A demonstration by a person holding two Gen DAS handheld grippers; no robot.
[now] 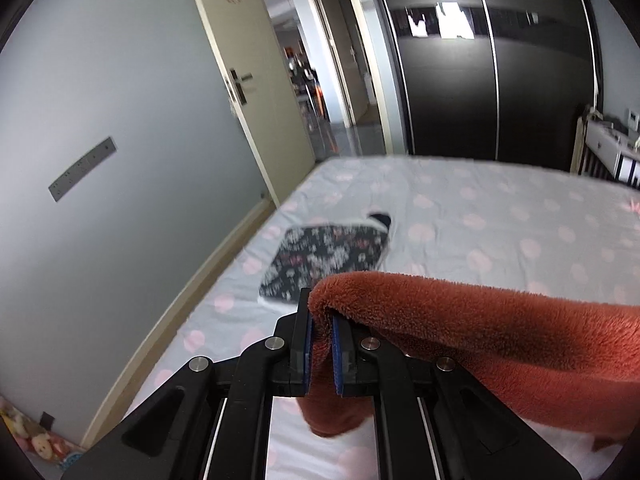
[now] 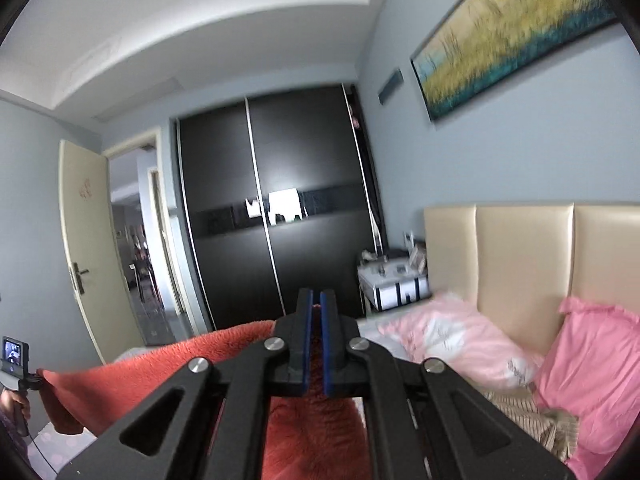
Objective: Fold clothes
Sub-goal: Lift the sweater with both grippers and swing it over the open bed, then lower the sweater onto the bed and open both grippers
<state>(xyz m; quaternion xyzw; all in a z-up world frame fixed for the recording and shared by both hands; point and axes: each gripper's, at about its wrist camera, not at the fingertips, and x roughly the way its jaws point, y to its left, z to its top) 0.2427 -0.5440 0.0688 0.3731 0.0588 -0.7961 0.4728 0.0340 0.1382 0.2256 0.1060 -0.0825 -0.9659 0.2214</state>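
A rust-red fleece garment is stretched in the air above the bed between both grippers. My left gripper is shut on one edge of it, and the cloth hangs down between the blue pads and runs off to the right. In the right wrist view my right gripper is shut on another part of the red fleece, which spreads to the left towards the left gripper's handle, held by a hand. A folded dark floral garment lies flat on the bed beyond the left gripper.
The bed has a pale sheet with pink dots. Pink pillows and a striped cloth lie at the beige headboard. A black wardrobe, an open door and a white nightstand stand beyond the bed.
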